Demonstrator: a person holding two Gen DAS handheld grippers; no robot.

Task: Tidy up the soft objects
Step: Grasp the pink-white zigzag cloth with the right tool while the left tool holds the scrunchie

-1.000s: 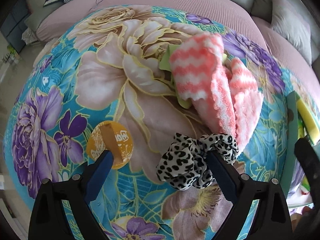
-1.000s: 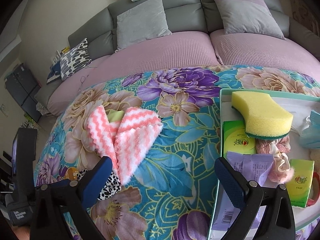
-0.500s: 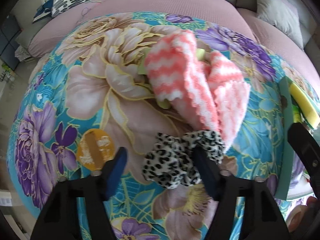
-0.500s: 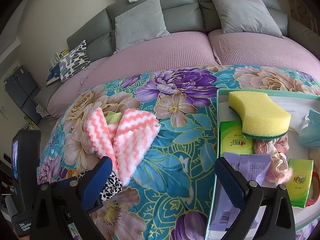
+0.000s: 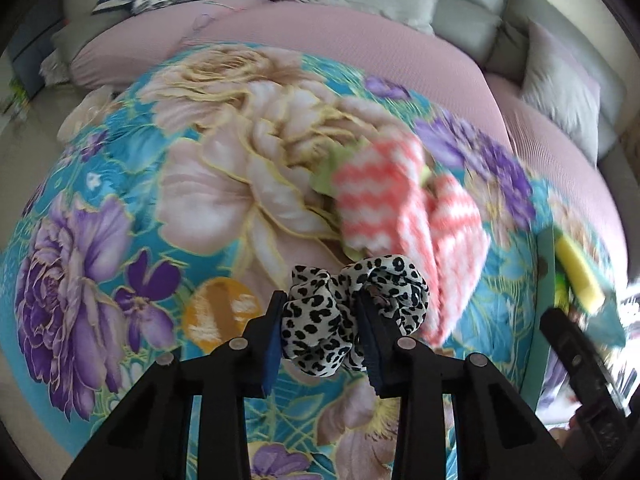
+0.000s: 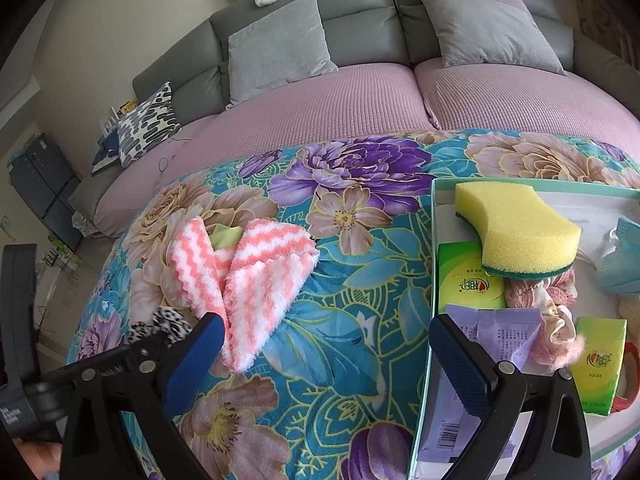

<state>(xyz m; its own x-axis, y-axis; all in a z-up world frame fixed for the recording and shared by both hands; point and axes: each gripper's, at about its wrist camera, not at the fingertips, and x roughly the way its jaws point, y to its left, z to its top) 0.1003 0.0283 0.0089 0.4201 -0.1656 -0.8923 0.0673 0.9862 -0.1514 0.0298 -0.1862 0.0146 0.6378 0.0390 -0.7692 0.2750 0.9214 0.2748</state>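
Behind everything ran a grey sofa (image 6: 304,12) with pale cushions and a pink mattress (image 6: 320,108). Over the near part of the mattress lay a floral blanket (image 6: 344,292) in teal, purple and beige, and it carried all the things.

Near the blanket's left edge the left gripper (image 5: 320,320) had just been closing its jaws, and its blue pads pressed a leopard scrunchie (image 5: 340,316) from both sides, bunching the fabric between them. Just beyond the scrunchie lay a pink-and-white striped cloth (image 5: 404,208), folded into two lobes over a green cloth (image 6: 226,235). An orange disc (image 5: 218,314) lay flat on the blanket to the left of the gripper.

Over the blanket's near edge the right gripper (image 6: 324,344) stood wide apart with nothing between its pads. A teal box (image 6: 434,240) sat at the blanket's right edge. Inside were a yellow sponge (image 6: 516,228), green packets (image 6: 468,280), a purple packet (image 6: 492,336) and a pink scrunchie (image 6: 548,316).
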